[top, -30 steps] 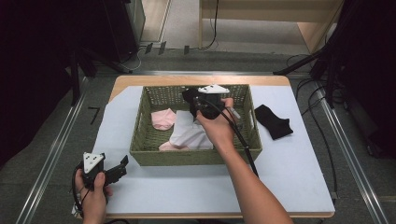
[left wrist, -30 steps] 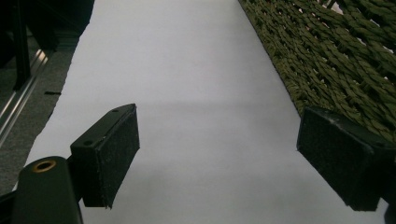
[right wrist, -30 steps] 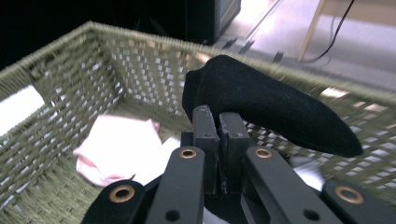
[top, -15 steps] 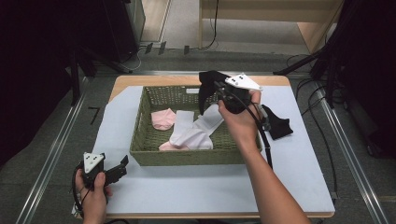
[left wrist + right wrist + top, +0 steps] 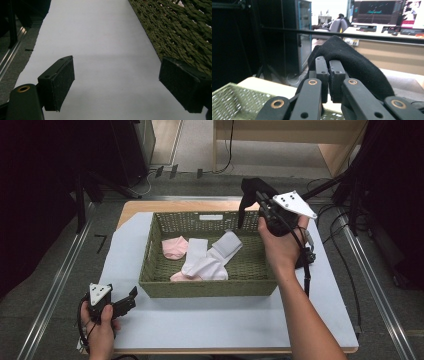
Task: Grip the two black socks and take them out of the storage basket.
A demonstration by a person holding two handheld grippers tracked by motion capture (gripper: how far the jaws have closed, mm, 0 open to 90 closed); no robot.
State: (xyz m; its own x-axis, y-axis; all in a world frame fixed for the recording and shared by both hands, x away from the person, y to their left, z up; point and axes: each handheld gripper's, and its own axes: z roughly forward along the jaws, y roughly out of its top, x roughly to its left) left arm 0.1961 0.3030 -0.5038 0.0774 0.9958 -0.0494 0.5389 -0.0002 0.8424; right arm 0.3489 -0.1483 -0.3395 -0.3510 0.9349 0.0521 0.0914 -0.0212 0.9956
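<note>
A black sock hangs from my right gripper, held high over the far right corner of the green woven basket. In the right gripper view the jaws are shut on the black sock, which drapes over and behind them. Inside the basket lie a pink sock and white socks. My left gripper rests low at the front left of the table, open, with nothing between its pads, just beside the basket's wall.
A white sheet covers the table around the basket. Metal rails run along the floor on both sides. Beyond the table's far edge stand dark stands and cables. A corner of the basket shows below the right gripper.
My right gripper has lifted the black sock out of the basket and carried it up and to the right, past the far right corner. The left gripper has stayed put.
</note>
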